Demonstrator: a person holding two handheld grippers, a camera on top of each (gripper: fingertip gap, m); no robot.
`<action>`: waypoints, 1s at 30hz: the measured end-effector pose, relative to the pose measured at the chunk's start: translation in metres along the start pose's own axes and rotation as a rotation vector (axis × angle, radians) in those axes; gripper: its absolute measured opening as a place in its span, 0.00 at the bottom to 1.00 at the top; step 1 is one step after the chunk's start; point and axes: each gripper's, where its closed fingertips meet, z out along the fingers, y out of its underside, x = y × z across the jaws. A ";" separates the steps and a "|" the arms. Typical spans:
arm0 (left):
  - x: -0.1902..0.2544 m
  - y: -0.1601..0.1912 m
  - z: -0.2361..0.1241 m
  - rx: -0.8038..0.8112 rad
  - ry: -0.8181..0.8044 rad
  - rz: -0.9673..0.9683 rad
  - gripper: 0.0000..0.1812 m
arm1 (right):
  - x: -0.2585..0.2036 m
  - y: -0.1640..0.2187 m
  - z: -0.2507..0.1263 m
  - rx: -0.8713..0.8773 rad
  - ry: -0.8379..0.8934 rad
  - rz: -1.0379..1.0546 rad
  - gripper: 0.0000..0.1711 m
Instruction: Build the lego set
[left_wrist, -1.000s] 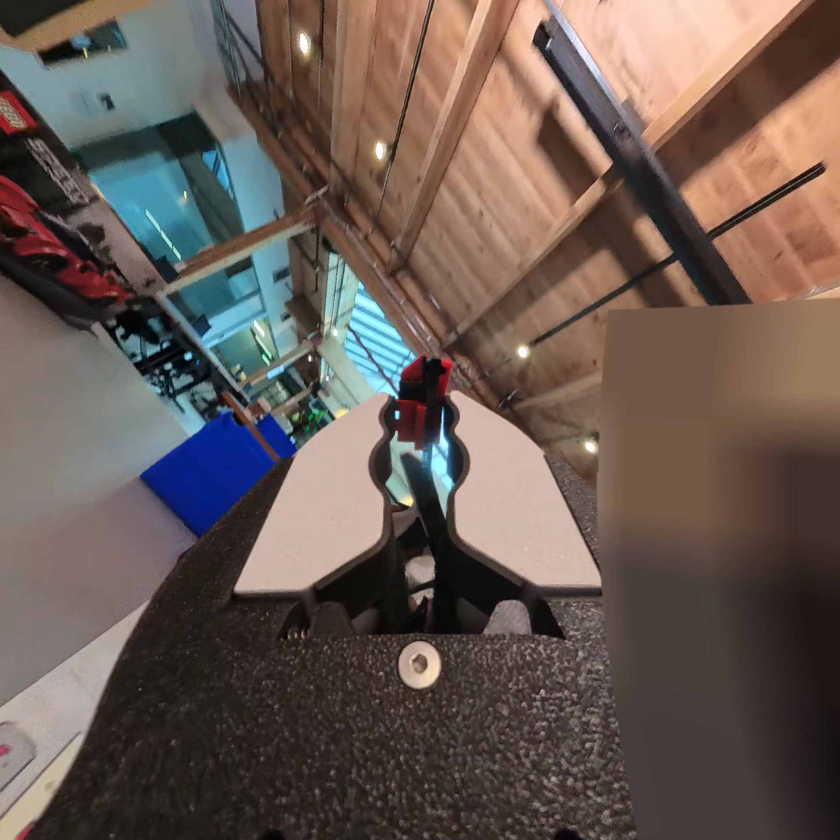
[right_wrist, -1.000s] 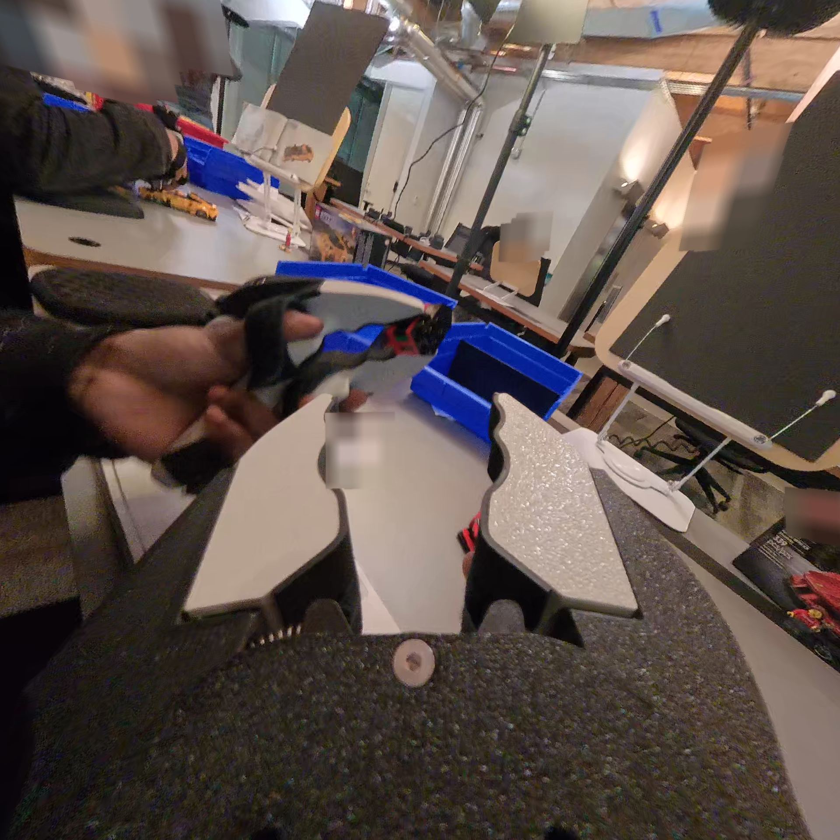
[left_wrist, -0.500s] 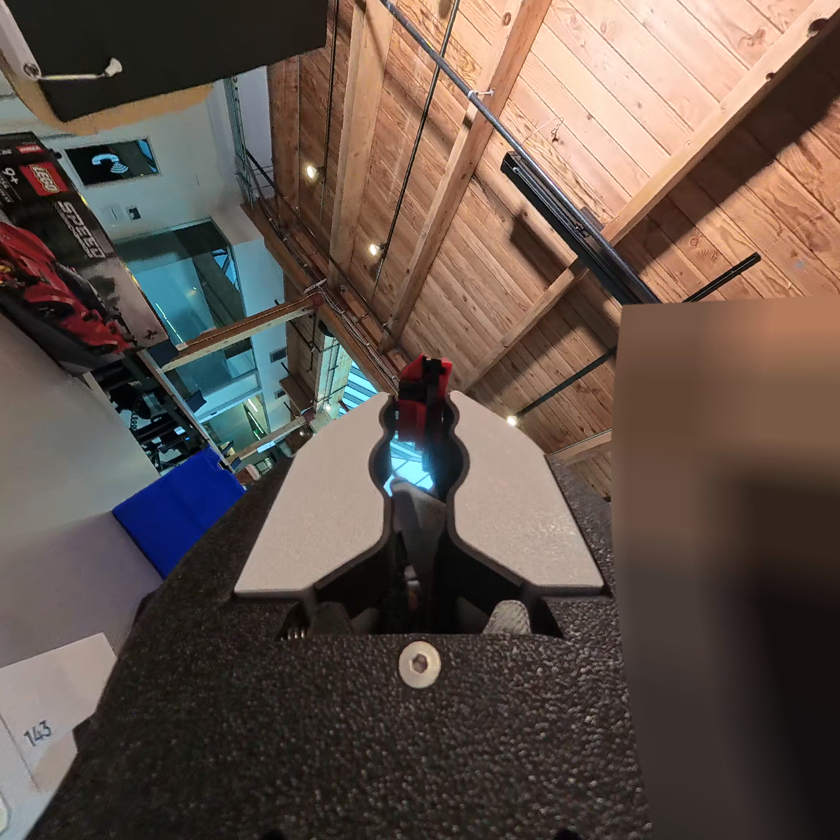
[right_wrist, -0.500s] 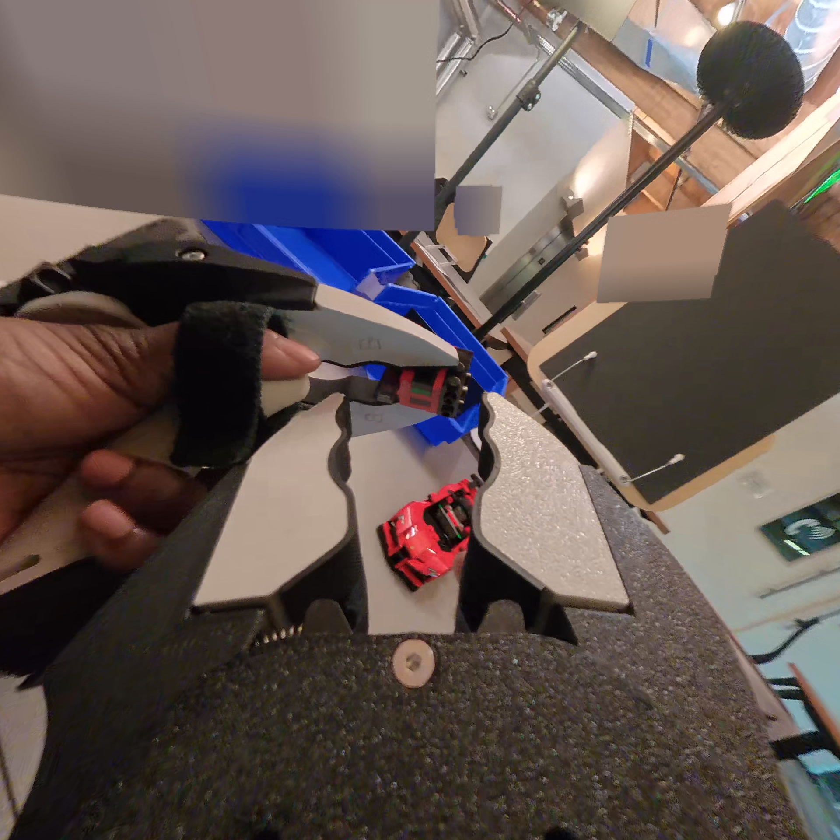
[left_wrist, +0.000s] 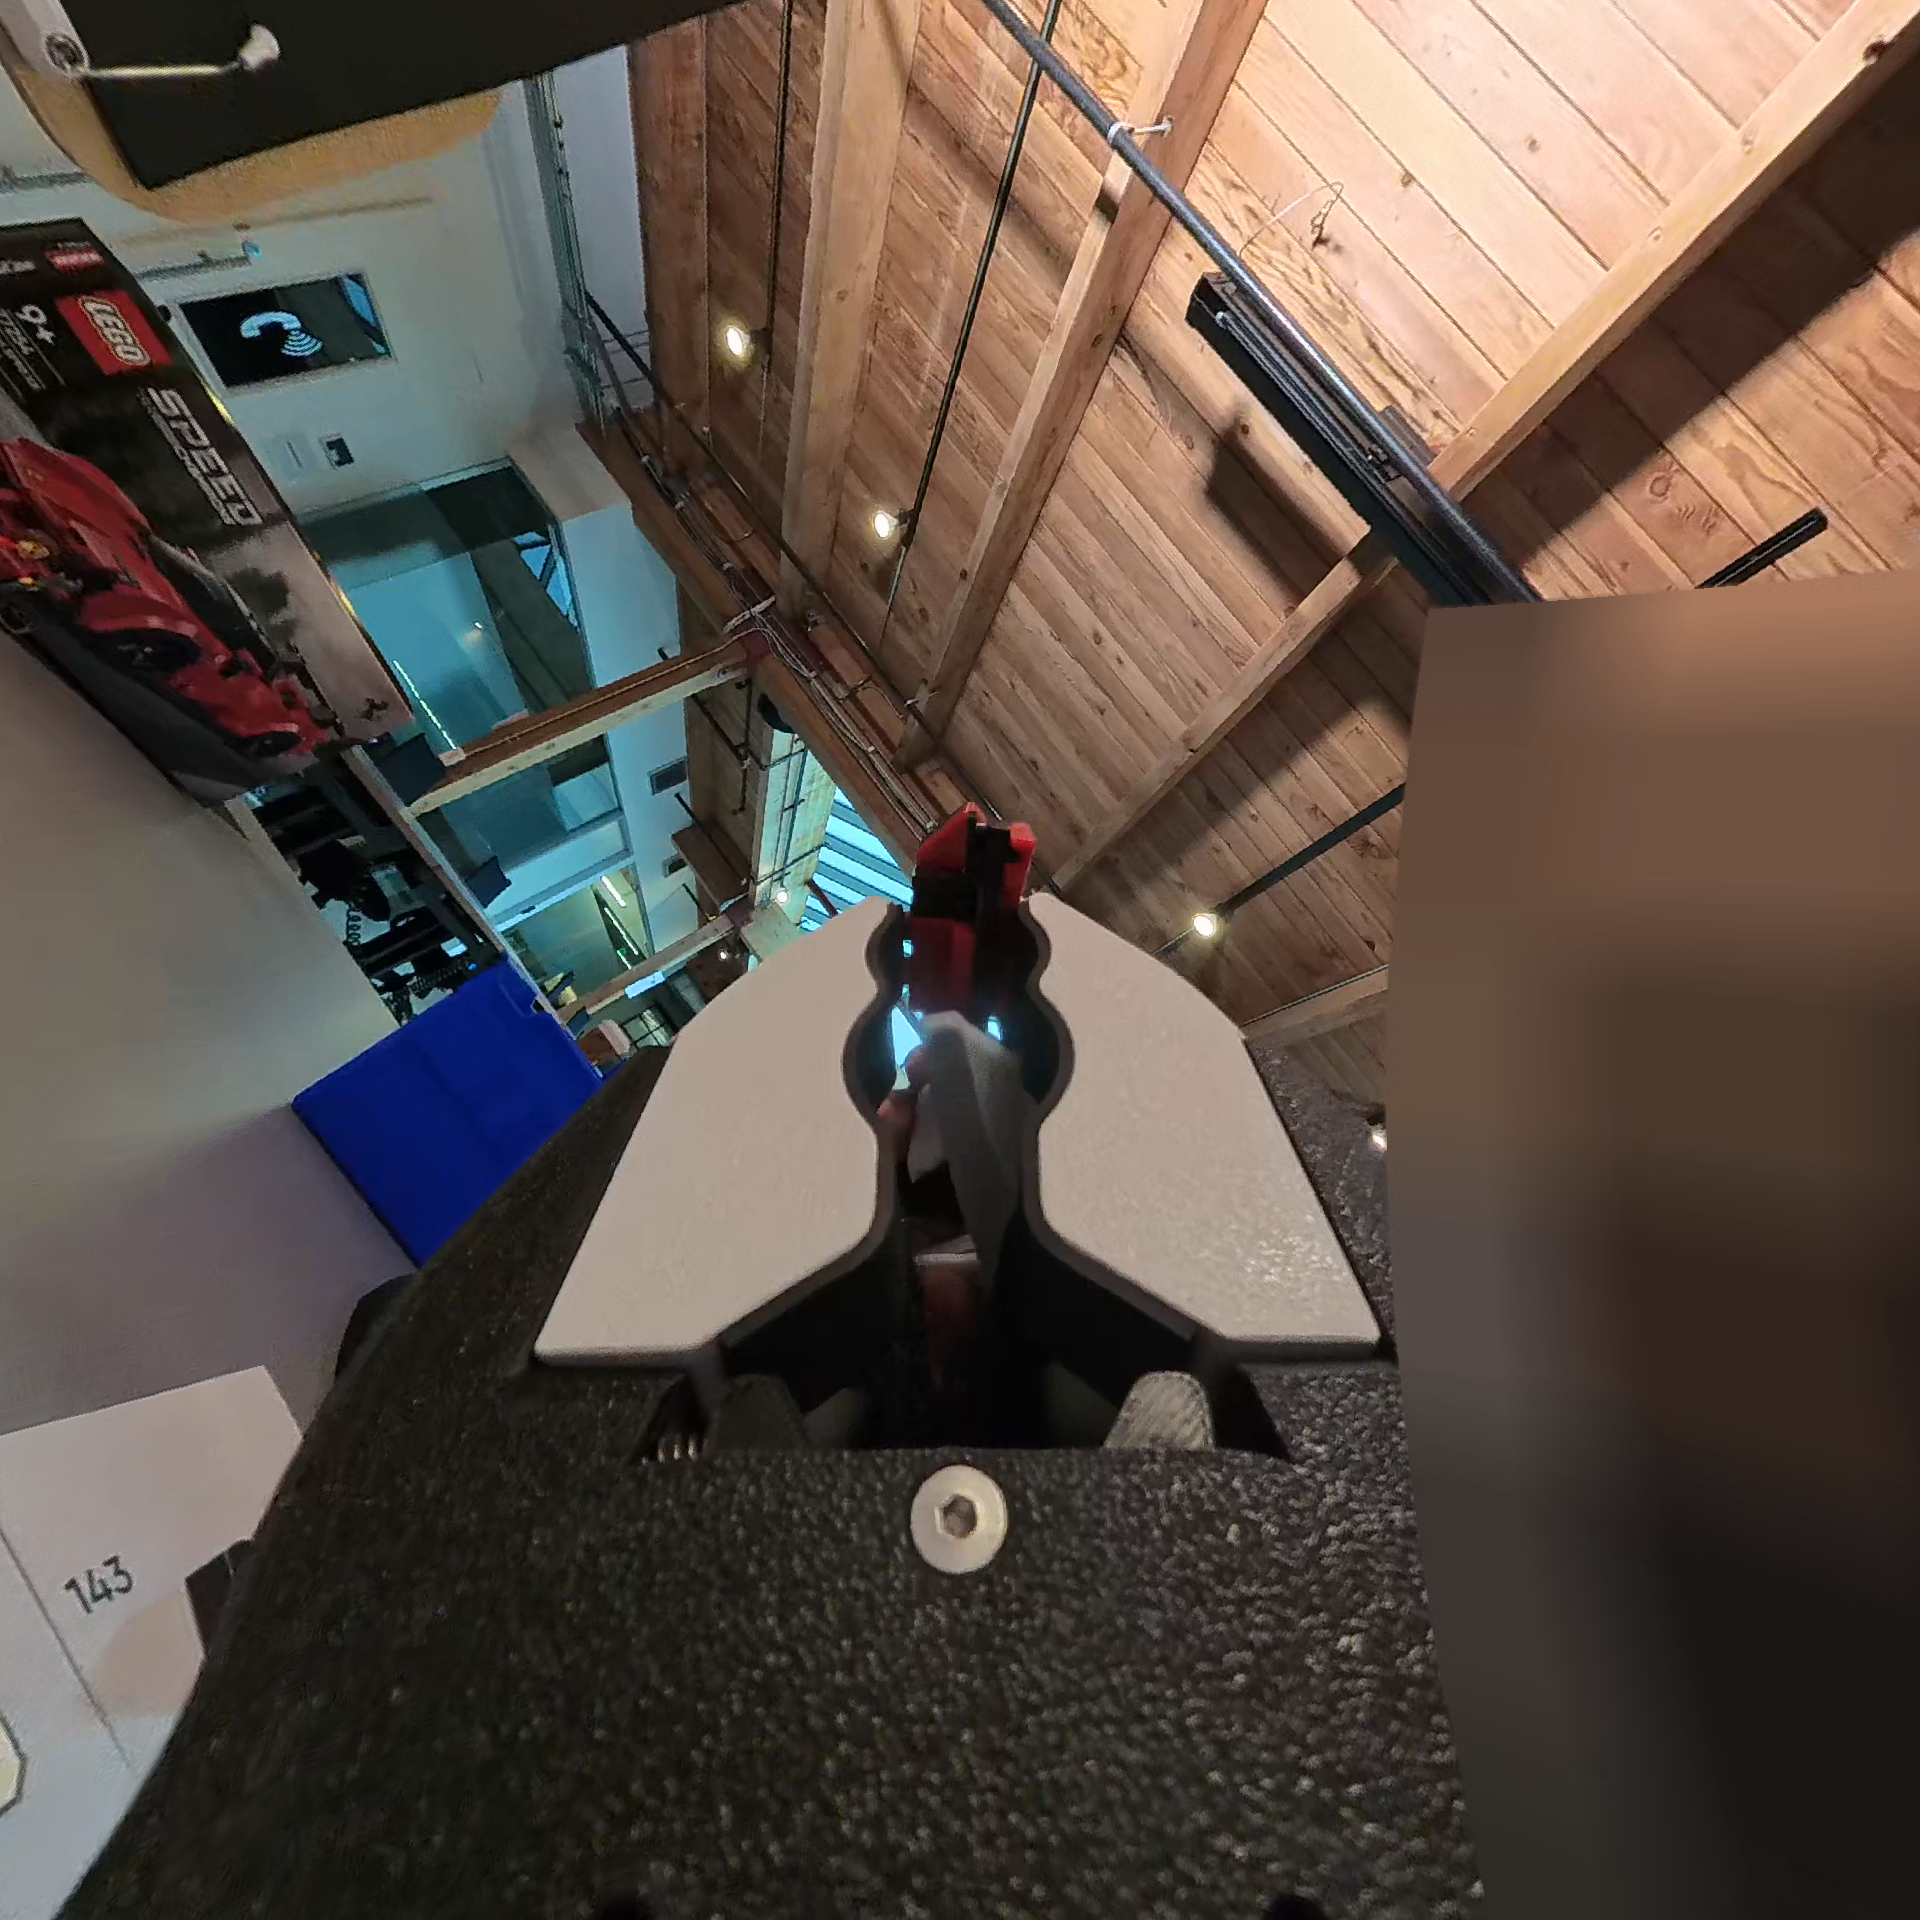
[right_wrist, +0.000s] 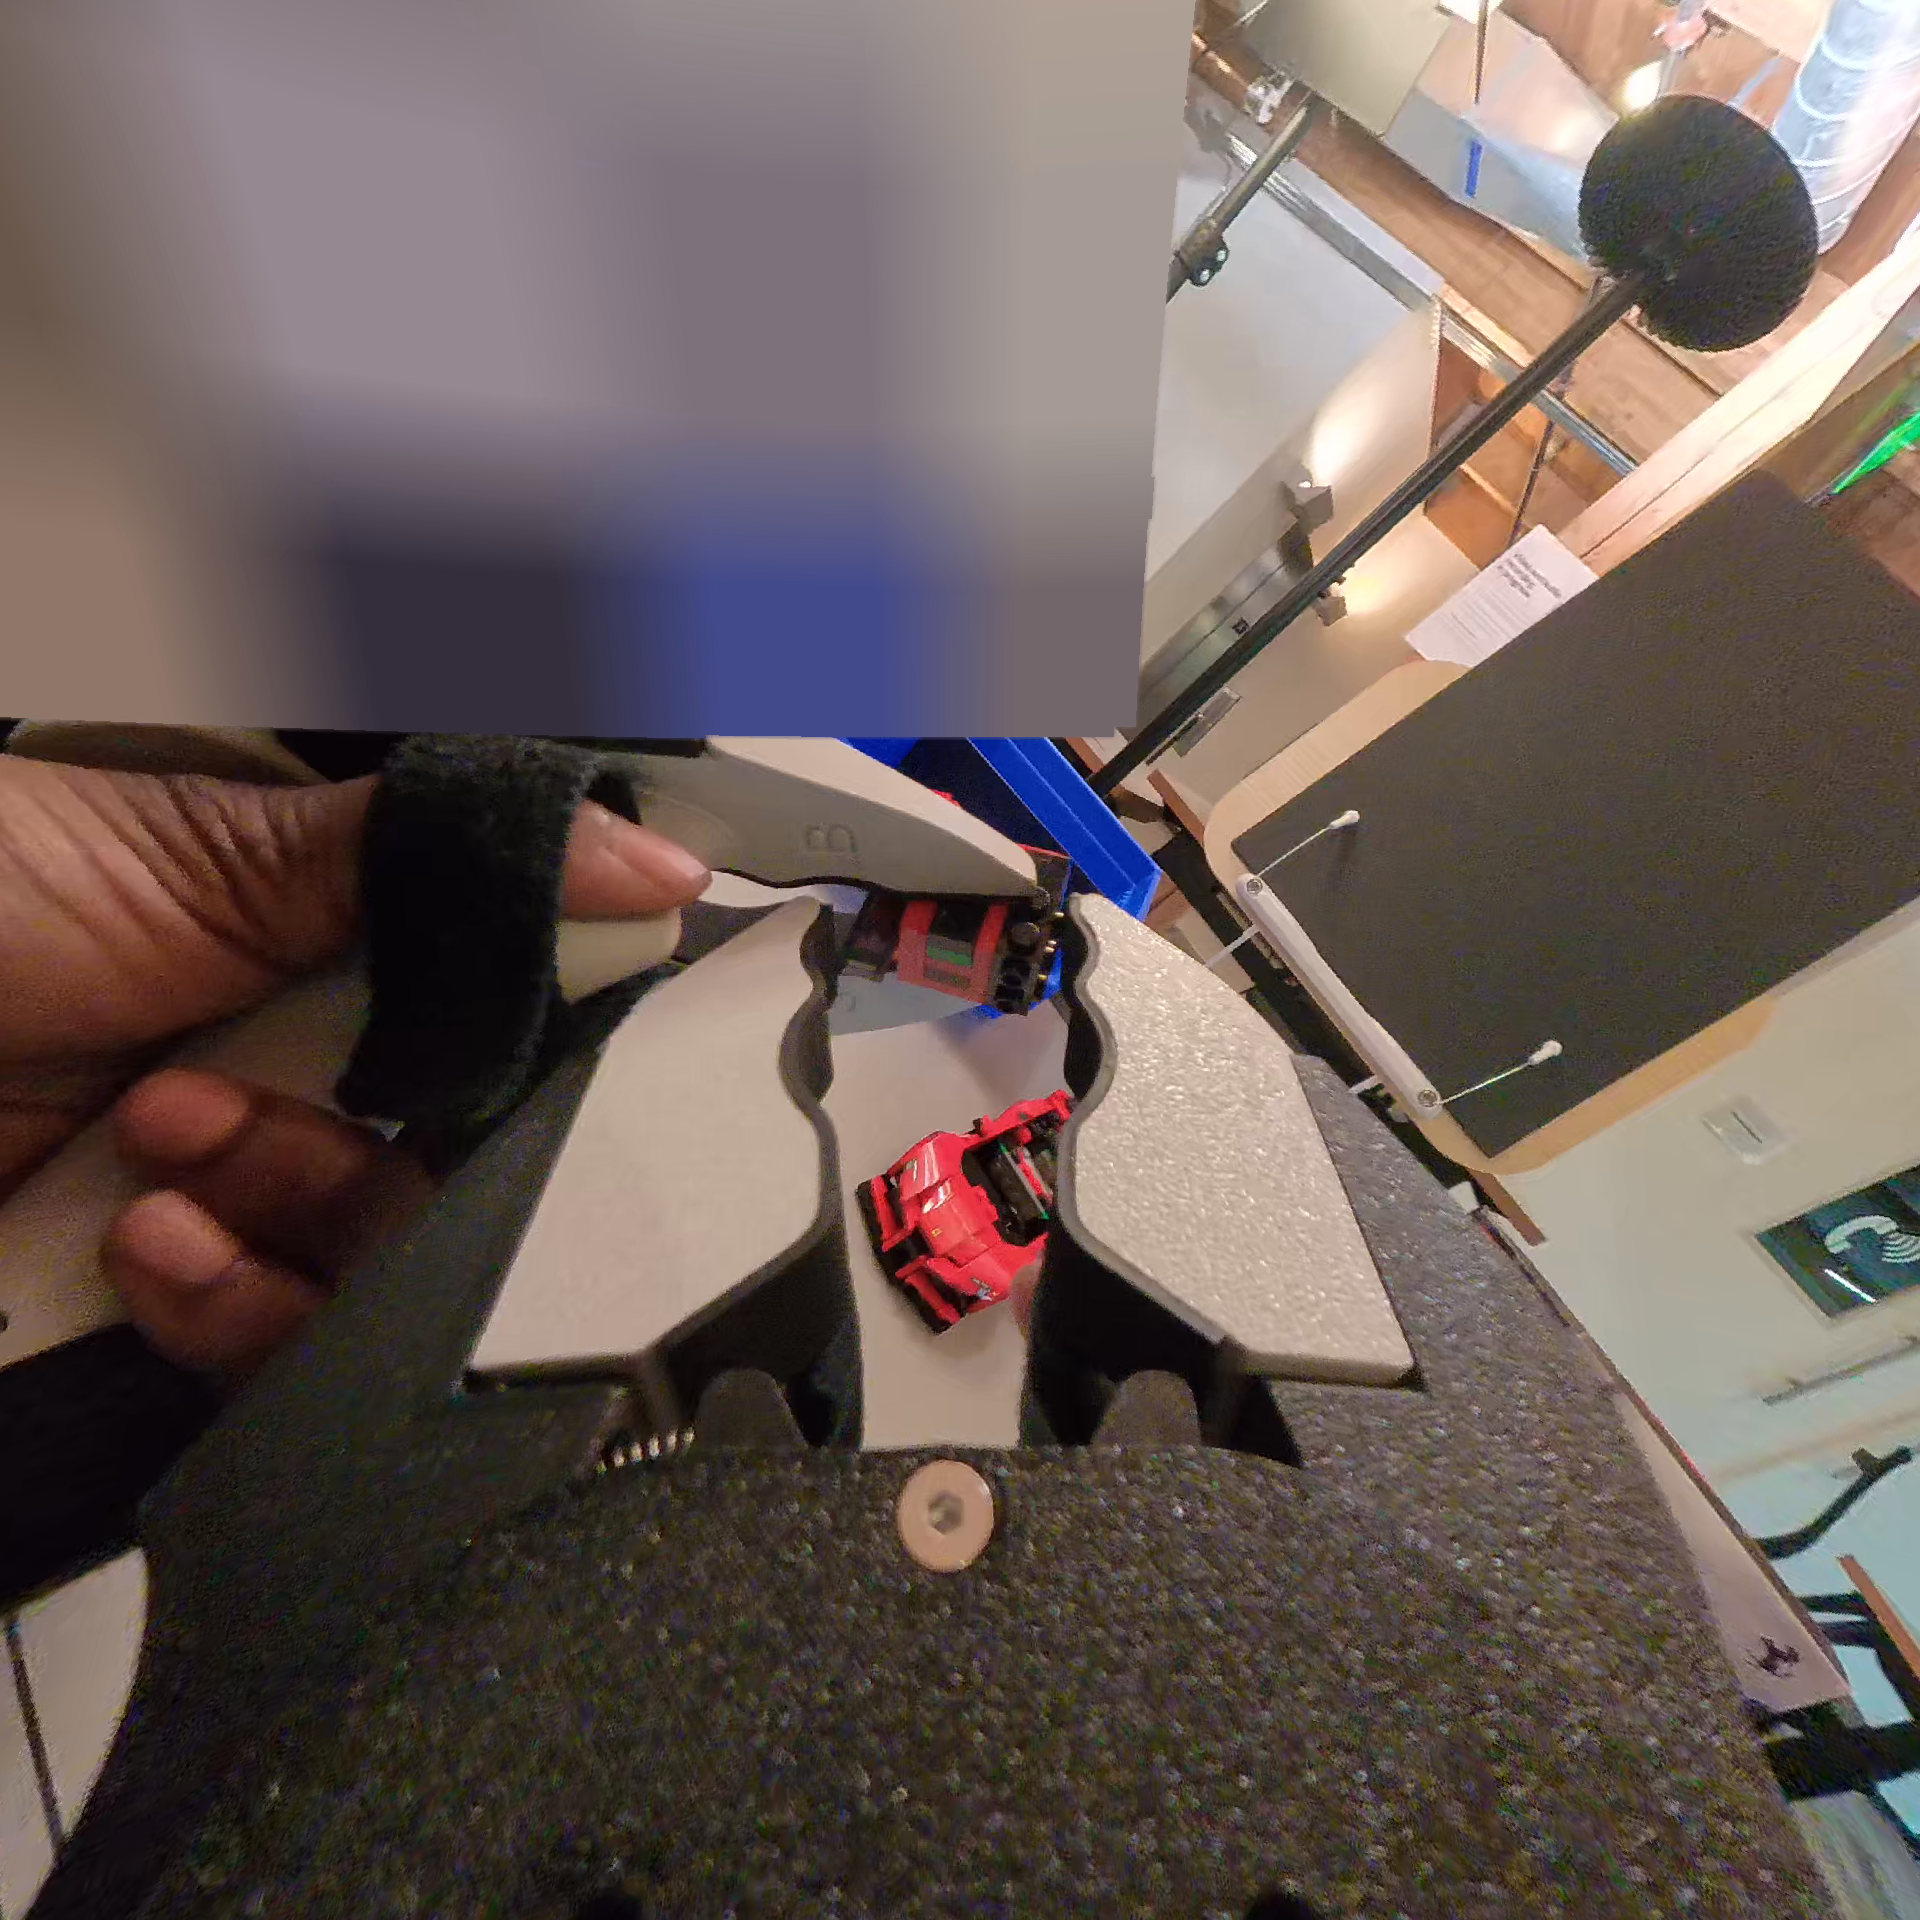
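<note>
My left gripper (left_wrist: 961, 920) points up at the wooden ceiling and is shut on a small red and black lego sub-assembly (left_wrist: 966, 883) that sticks out past its tips. In the right wrist view a hand holds that gripper from the left, and its fingers (right_wrist: 873, 831) clamp the same piece (right_wrist: 951, 951). My right gripper (right_wrist: 945, 925) is open, with its two fingertips on either side of that piece and slim gaps left. A red lego car (right_wrist: 956, 1216) lies on the grey table (right_wrist: 914, 1081) below, seen between my right fingers.
Blue bins stand behind the piece (right_wrist: 1049, 821) and at the left (left_wrist: 447, 1101). A lego box (left_wrist: 135, 540) and a booklet page (left_wrist: 104, 1538) are at the left. A black panel (right_wrist: 1610, 831) and a microphone on a stand (right_wrist: 1694, 218) are at the right. Both grippers' tips are close together, under 4 cm apart.
My right gripper has swung in around the piece held by the left gripper, and its fingers have narrowed toward it. The left gripper keeps its grasp and has tilted a little.
</note>
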 end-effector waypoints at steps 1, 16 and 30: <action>0.000 0.002 0.001 -0.009 -0.005 -0.001 0.11 | 0.001 0.001 -0.002 0.001 -0.008 0.012 0.24; -0.014 -0.001 -0.040 -0.582 -0.145 0.418 0.19 | 0.031 0.069 -0.094 -0.166 -0.150 0.335 0.24; -0.040 0.050 -0.107 -1.239 -0.232 0.872 0.15 | -0.071 0.102 -0.113 -0.395 -0.669 0.525 0.24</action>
